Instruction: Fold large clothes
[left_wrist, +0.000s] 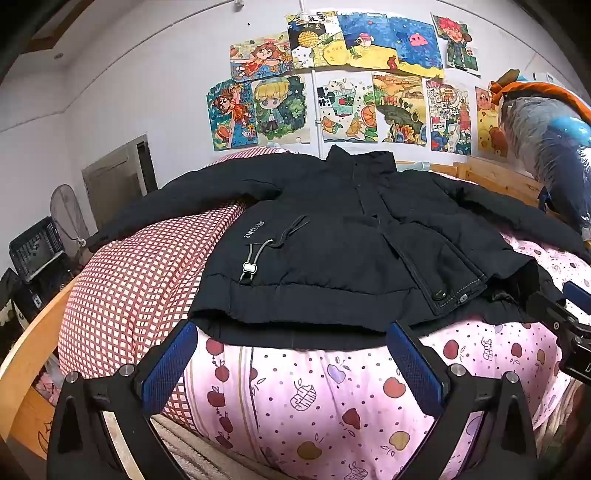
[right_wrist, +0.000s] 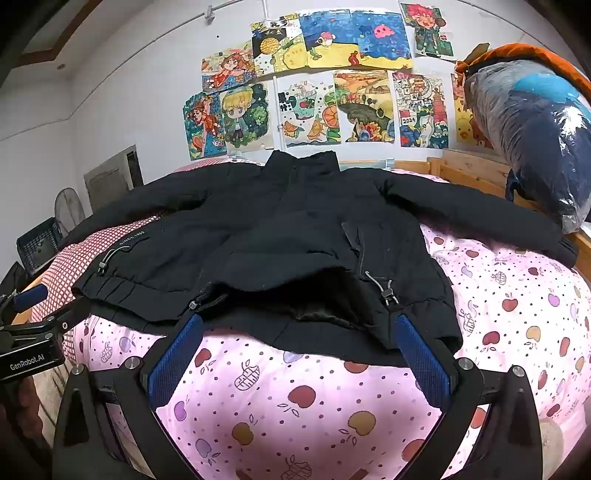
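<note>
Both grippers, left gripper (left_wrist: 291, 354) and right gripper (right_wrist: 299, 349), gape empty at the bed's near edge; the puffy black jacket (left_wrist: 332, 236) may slip from a shallow pinch

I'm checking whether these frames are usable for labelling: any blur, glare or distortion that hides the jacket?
Left wrist view: sharp, strong fisheye bowing, black jacket dark but its lettering readable. Right wrist view: same bowing, jacket folds lost in shadow, glare on the plastic-wrapped bundle.
</note>
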